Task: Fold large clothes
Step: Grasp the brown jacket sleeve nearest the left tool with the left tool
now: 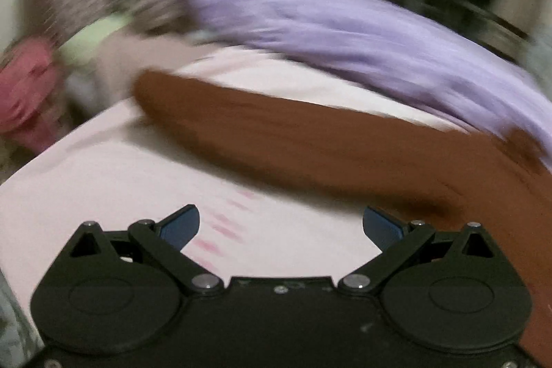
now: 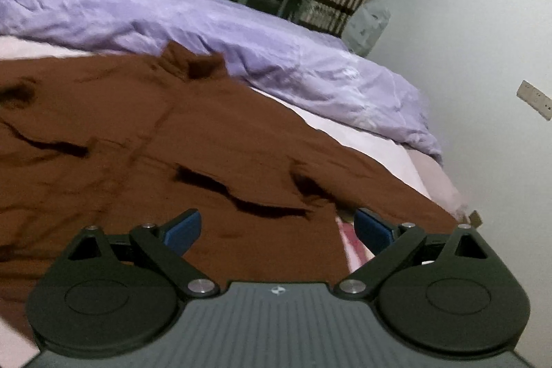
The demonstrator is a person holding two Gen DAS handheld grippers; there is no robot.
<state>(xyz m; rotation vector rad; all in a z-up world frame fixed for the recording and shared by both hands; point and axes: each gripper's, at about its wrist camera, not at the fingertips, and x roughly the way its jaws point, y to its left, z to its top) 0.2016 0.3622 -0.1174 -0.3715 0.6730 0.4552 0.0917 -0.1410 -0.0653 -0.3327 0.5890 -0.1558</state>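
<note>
While the brown garment (image 2: 193, 140) is lying spread and rumpled across the bed (image 2: 365, 140), the folding is looking barely begun, as a judgement: no crisp fold line is showing in either view, several dark creases are running across the cloth, and a collar-like peak is sitting at its far edge. What is left, likely: smoothing it, folding the sides in, then halving it. Largest first, the bed is carrying everything, with one pale pink sheet (image 1: 103, 181) bare under the left camera. One lilac duvet (image 2: 214, 23) is bunching along the far side, just beside the brown cloth, possibly touching it. One brown garment is counting as the only task item in view; in the left view it is showing as a long blurred brown band (image 1: 310, 140). A pink bundle (image 1: 27, 99) is sitting at the far left, too blurred to identify. Two tools: the left tool (image 1: 281, 226) is hovering released over bare sheet, gripping nothing; the right tool (image 2: 277, 226) is also spread wide, empty, with the garment's near edge lying between its fingers.
</note>
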